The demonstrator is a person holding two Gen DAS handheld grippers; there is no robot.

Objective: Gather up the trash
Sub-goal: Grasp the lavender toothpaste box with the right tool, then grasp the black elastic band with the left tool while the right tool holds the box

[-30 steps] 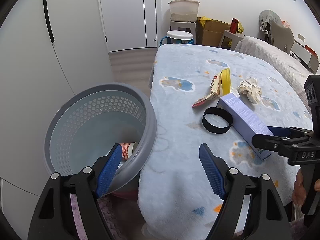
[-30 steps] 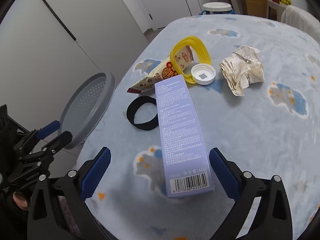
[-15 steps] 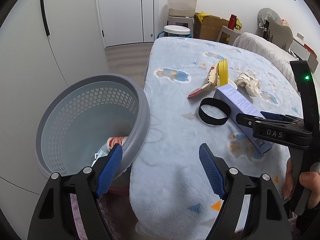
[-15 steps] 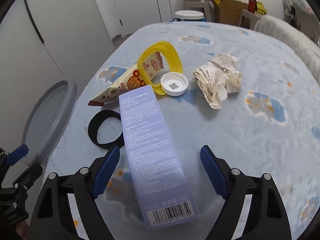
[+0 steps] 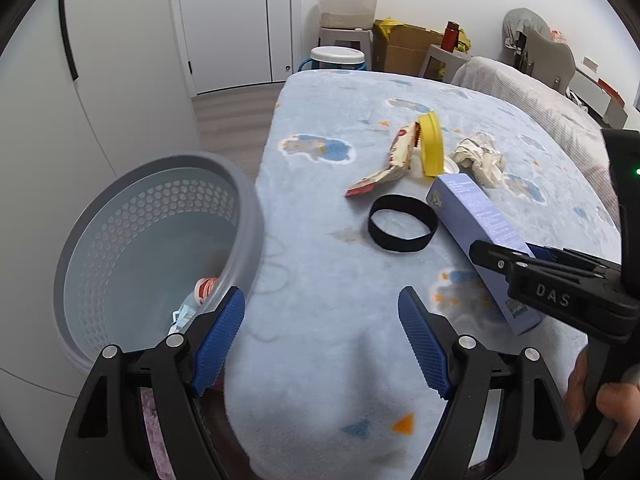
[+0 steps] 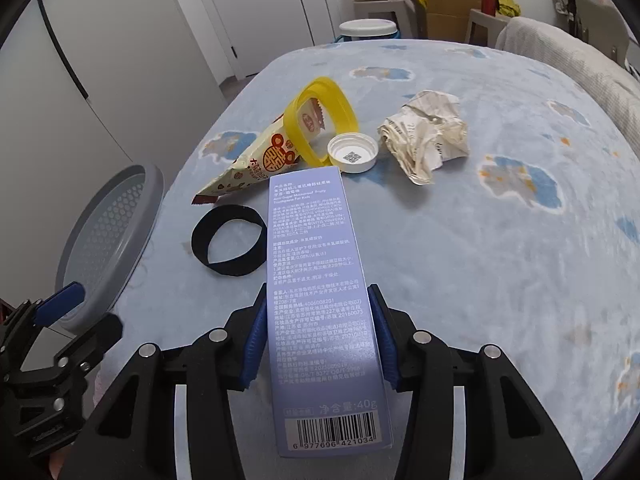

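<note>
Right wrist view: right tongs (image 6: 318, 336) clamped on both long sides of the lilac rectangular toothpaste carton (image 6: 320, 292), lying on the blue cloud-print blanketed surface (image 6: 500, 264). Black elastic band (image 6: 229, 245) touches the carton's left edge; snack wrapper (image 6: 256, 164), yellow plastic ring (image 6: 320, 120), white cap (image 6: 353, 153) and crumpled paper (image 6: 426, 136) lie beyond. Left tongs (image 5: 320, 344) gape empty beside the grey perforated waste basket (image 5: 120, 240).

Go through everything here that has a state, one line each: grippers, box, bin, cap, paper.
Right gripper: shut on the purple box.
Purple box: closed, lying flat, clamped.
Left gripper: open, empty.
Bin: tilted, some trash inside.
White cap: upside down.
Paper: crumpled.
</note>
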